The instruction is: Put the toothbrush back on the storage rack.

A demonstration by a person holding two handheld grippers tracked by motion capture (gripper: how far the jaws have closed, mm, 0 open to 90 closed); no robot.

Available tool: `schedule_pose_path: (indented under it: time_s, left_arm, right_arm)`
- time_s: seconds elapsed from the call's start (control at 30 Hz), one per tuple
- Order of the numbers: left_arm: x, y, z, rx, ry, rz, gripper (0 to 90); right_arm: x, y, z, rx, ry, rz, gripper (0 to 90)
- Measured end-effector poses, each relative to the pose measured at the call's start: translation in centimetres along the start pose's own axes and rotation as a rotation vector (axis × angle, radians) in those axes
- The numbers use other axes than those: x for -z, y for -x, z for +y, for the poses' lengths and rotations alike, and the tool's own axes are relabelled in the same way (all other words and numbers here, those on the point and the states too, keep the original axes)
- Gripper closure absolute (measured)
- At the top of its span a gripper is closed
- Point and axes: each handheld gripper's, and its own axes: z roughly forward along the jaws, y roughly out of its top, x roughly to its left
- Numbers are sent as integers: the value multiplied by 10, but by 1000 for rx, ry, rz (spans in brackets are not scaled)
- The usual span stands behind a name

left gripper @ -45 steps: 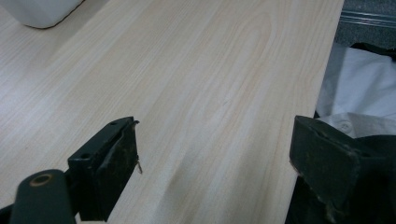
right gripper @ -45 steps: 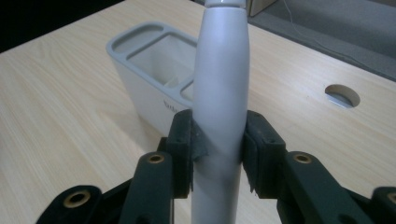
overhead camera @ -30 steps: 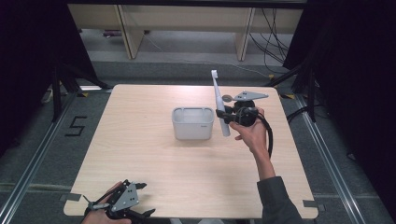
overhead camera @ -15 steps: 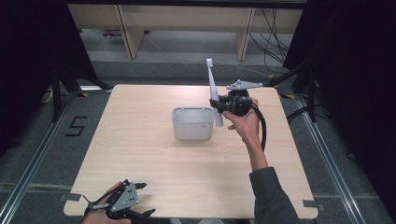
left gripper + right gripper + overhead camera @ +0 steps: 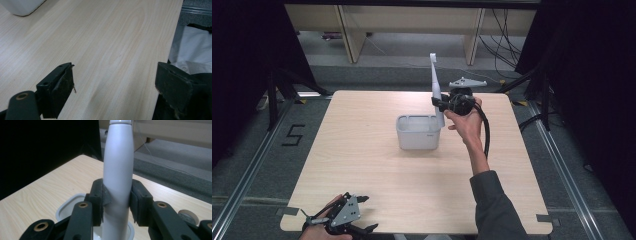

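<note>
The toothbrush (image 5: 436,90) stands upright at the container's (image 5: 418,139) right rim, mid-table (image 5: 362,175).

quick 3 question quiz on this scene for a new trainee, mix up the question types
1. True or false: the right gripper is shut on the grey handle.
2. Where is the handle's lower end? A) flat on the table B) over the open white tub C) between the left gripper's pads
3. Fill in: the left gripper rests at the table's near edge with its jaws ____.

Key
1. True: both pads press on the handle's sides.
2. B: the handle stands nearly upright, lower end at the tub's mouth.
3. Open, with bare tabletop between them.
</note>
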Motion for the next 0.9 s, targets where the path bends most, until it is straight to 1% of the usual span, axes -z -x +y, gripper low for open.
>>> schedule_pose_path:
  time_s: [0.03, 0.07, 0.1, 0.13, 0.17, 0.2, 0.23, 0.27, 0.3, 0.33, 0.37, 0.4, 0.43, 0.47, 0.5, 0.53, 0.6, 0.63, 0.67, 0.7, 0.73, 0.77, 0.8, 0.83, 0.87, 0.9]
  left_arm:
    - [0, 0, 0, -1, -2, -1, 148]
    - [0, 1, 0, 11, 8, -2, 148]
    - [-1, 2, 0, 15, 14, -2, 148]
    - [0, 0, 0, -1, -2, -4, 148]
    - [0, 0, 0, -1, 0, 2, 148]
    - [0, 0, 0, -1, -2, -2, 148]
    - [0, 0, 0, -3, -7, -3, 148]
    - [1, 0, 0, -3, -8, -4, 147]
    - [1, 0, 0, -3, -8, -5, 148]
    - [0, 0, 0, -2, -7, -5, 148]
    - [0, 0, 0, 0, 2, 4, 148]
    - [1, 0, 0, -3, -7, -4, 147]
    - [0, 1, 0, 12, 7, -4, 148]
    - [0, 1, 0, 10, 4, -5, 148]
    - [1, 0, 0, -4, -9, -5, 148]
    - [1, 0, 0, -3, -8, -5, 148]
    - [1, 0, 0, -2, 2, -2, 147]
    - [1, -1, 1, -14, -8, 1, 147]
    - [0, 2, 0, 16, 18, -5, 148]
    - [1, -1, 0, -14, -7, 0, 148]
    - [1, 0, 0, -1, 1, -3, 148]
    - [1, 0, 0, -3, -6, 1, 147]
    - [1, -1, 0, -13, 1, 8, 147]
    - [0, 0, 0, -1, 7, -1, 148]
    - [-1, 2, 0, 17, 25, -2, 147]
    - [1, -1, 0, -15, -8, 0, 148]
  right_arm:
    - [-2, 0, 0, -17, -2, -5, 664]
    - [-4, 1, 0, -2, 4, -4, 665]
    - [-6, 1, -1, -13, -4, 0, 665]
    - [-8, 1, -1, -7, -1, -2, 664]
    - [-10, 2, -1, -6, -6, -6, 664]
    - [-12, 2, -2, -7, -1, -4, 664]
    - [-13, 2, -3, -22, 3, -2, 664]
    - [-14, 2, -3, -25, 3, -4, 664]
    - [-16, 1, -3, -36, -3, -13, 664]
    - [-17, 1, -3, -42, -2, -3, 664]
    - [-19, 3, -4, -23, 6, -11, 664]
    - [-20, 2, -4, -39, 2, -10, 664]
    - [-22, 2, -4, -48, 6, -13, 664]
    - [-24, 3, -5, -44, 8, -6, 664]
    - [-25, 3, -5, -48, 8, -7, 664]
    - [-27, 4, -5, -31, 10, -12, 664]
    - [-28, 3, -6, -45, 5, -19, 664]
    - [-29, 4, -7, -41, 2, -21, 664]
    - [-30, 5, -8, -34, 8, -22, 664]
    - [-31, 5, -8, -38, 5, -22, 664]
    - [-31, 5, -8, -62, -4, -24, 664]
    - [-32, 5, -9, -67, 4, -20, 664]
    - [-33, 6, -9, -61, 11, -25, 664]
    - [-33, 5, -10, -64, -1, -22, 663]
    - [-33, 5, -10, -67, 3, -34, 663]
    - [-34, 6, -11, -60, -1, -30, 663]
